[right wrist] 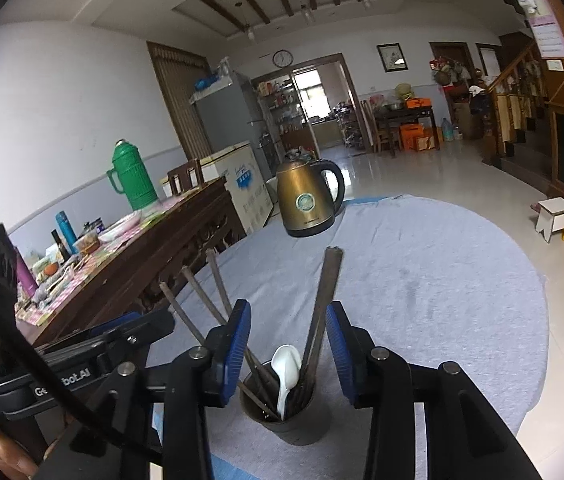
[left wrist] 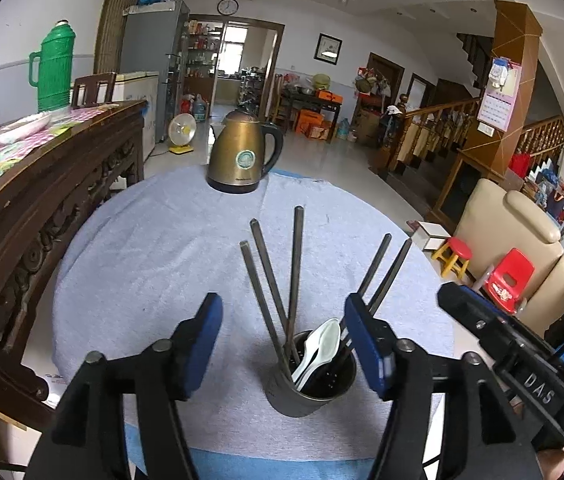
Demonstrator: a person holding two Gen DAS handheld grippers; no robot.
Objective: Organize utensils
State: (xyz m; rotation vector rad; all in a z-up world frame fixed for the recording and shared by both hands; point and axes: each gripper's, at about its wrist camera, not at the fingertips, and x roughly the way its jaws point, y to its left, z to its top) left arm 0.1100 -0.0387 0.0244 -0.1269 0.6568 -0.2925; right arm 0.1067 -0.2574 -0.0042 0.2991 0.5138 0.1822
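A dark metal utensil holder (left wrist: pixel 321 394) (right wrist: pixel 301 420) stands on the grey cloth near the table's front edge. Several dark metal chopsticks (left wrist: pixel 295 264) (right wrist: pixel 323 300) lean upright in it, beside white plastic spoons (left wrist: pixel 317 350) (right wrist: pixel 286 368). My left gripper (left wrist: pixel 283 336) hovers open just above the holder, its blue pads (left wrist: pixel 208 340) wide on either side of the chopsticks and touching none. My right gripper (right wrist: pixel 287 340) is open too; a pair of chopsticks rises between its pads, close to the right pad (right wrist: pixel 335 344). Each gripper's black body shows at the edge of the other's view.
A brass-coloured electric kettle (left wrist: pixel 242 156) (right wrist: pixel 307 200) stands at the far side of the cloth-covered round table (left wrist: pixel 142 260). A carved wooden sideboard (left wrist: pixel 42 200) with a green thermos (left wrist: pixel 56 68) and clutter runs along the left. Stools and an armchair (left wrist: pixel 521 240) are on the right.
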